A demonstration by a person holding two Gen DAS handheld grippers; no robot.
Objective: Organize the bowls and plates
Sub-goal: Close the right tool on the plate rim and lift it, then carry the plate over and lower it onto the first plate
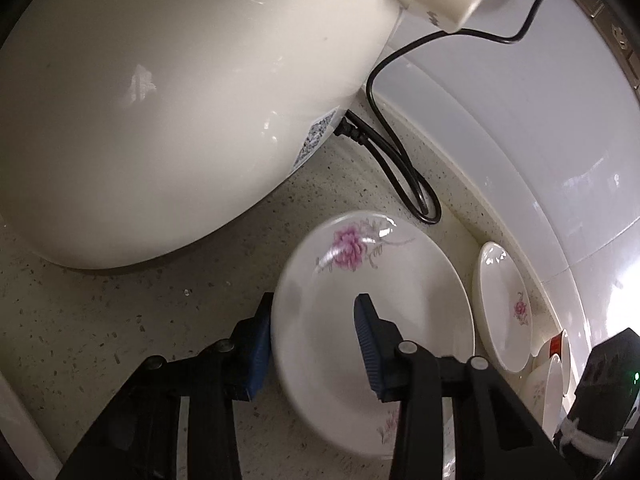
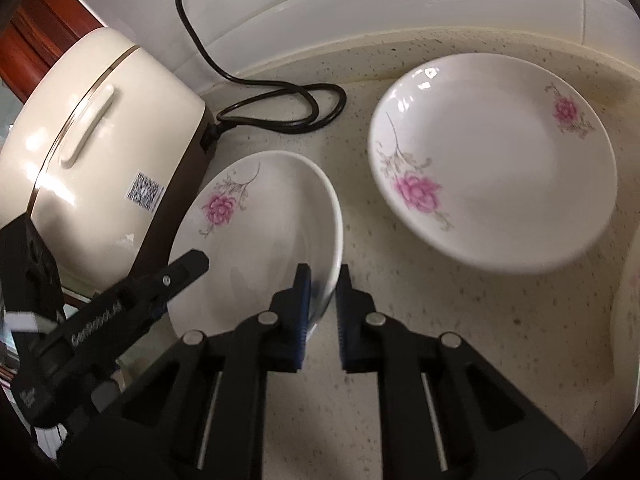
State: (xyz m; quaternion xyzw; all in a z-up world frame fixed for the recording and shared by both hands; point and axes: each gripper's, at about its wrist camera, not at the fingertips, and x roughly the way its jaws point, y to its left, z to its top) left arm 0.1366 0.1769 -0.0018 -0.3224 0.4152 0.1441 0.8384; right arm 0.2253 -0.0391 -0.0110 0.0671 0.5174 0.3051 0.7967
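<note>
Plate rim clamped by right gripper and left gripper, both angled downward.

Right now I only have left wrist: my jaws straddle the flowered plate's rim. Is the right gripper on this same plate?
Observer: Yes. The right gripper is shut on that plate, pinching the rim on the side away from the rice cooker.
Operator: The next plate looks jammed against mine. Is it?
Observer: No. The second plate lies flat with a strip of bare counter between the two.
</note>
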